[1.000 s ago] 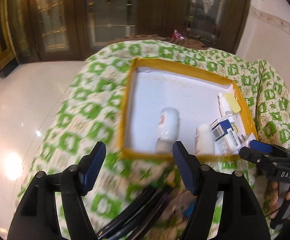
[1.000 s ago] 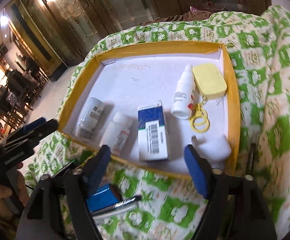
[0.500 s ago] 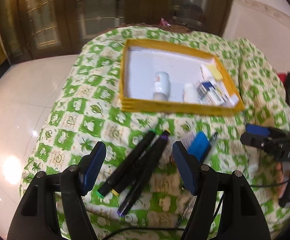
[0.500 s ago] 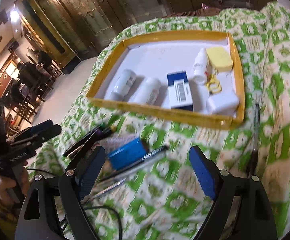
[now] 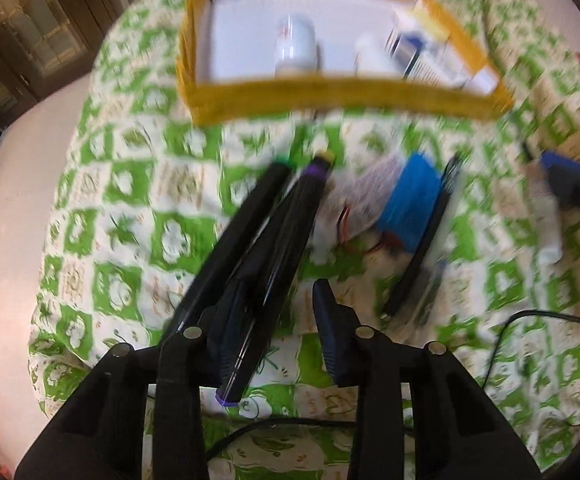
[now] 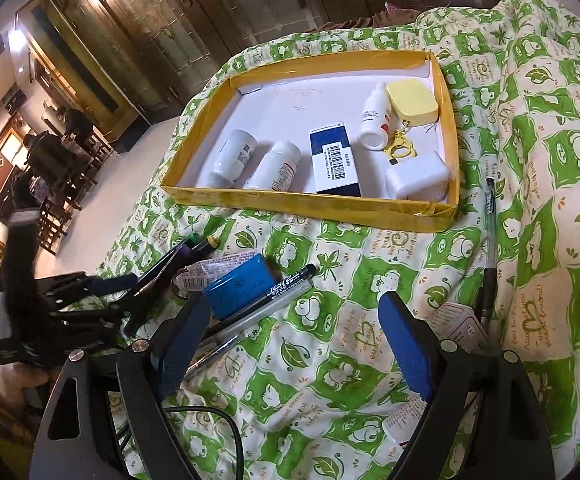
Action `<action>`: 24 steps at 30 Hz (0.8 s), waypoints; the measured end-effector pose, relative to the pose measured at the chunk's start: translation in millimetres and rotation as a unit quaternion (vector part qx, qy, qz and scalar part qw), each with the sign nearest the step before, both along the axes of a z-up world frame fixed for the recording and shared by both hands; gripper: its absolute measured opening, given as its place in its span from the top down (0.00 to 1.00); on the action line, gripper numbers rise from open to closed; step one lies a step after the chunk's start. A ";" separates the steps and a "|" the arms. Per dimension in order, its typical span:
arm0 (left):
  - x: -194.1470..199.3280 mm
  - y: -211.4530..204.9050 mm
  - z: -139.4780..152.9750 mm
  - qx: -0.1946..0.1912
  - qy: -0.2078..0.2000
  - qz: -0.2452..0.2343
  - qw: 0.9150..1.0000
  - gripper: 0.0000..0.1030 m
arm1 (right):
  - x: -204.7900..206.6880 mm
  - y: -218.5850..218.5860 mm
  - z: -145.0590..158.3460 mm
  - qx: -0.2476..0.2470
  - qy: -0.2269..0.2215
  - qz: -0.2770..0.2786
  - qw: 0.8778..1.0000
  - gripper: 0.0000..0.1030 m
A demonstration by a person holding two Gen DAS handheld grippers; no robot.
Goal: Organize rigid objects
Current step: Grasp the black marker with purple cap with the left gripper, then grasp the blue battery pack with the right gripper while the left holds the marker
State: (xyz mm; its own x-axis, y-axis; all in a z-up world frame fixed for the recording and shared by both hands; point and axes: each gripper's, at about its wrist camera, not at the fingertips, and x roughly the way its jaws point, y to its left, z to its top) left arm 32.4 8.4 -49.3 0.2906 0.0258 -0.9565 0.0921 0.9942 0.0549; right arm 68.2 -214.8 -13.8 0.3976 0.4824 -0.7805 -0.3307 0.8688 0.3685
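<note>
Green-and-white patterned cloth [image 6: 370, 360] draped over a raised surface, its left edge dropping to pale floor [image 5: 6, 208]; left gripper [image 5: 278, 320] at the near left, pointed steeply down, jaws closing around the lower end of a pair of black markers [image 5: 274, 224], the purple-ended one lying between the pads, contact not clear through motion blur; markers run diagonally up toward the tray, tips just short of its near wall; blue block [image 6: 240, 290] just right of them, over a printed packet, with a black pen [image 6: 286, 286] and a silver pen laid against it; bare cloth between the right gripper's fingers offers open room; right gripper [image 6: 294, 344] wide, holding nothing, hovering above that stretch; yellow-walled tray [image 6: 302, 204] beyond, white floor, contents gathered at its near and right side: two white bottles [image 6: 234, 156], blue-and-white box [image 6: 335, 160], dropper bottle, yellow case with key ring, white block; far-left half of tray floor free; clear pen [image 6: 489, 216] on cloth just outside the tray's right wall; compared with a second ago, left gripper has dropped from beside the tray down onto the markers and narrowed, right gripper has drawn back from the tray edge, tray contents unchanged
</note>
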 end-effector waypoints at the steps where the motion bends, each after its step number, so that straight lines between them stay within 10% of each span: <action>1: 1.9 -1.4 -2.4 0.008 0.004 0.000 1.000 0.69 | 0.0 0.0 -0.1 0.000 0.000 0.000 1.000 0.20; 5: 5.3 -5.9 -3.8 0.033 0.003 0.000 0.999 0.85 | -0.4 -0.8 -0.4 0.002 0.001 -0.002 1.000 0.20; 15: -4.8 -13.0 -10.7 -0.058 0.024 0.032 0.998 0.88 | 2.5 7.4 -5.3 -0.009 0.013 0.014 1.000 0.20; 24: -4.5 -13.2 -25.3 -0.048 0.042 0.043 0.997 0.87 | 16.4 93.3 -27.9 -0.140 -0.011 0.158 0.977 0.20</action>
State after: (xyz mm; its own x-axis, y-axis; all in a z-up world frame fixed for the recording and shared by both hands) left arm 27.9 -4.8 -74.6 0.2098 -0.0459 -0.9767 0.0062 0.9989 -0.0456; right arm 84.5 -121.5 -41.7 0.2816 0.3529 -0.8923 -0.6036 0.7880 0.1212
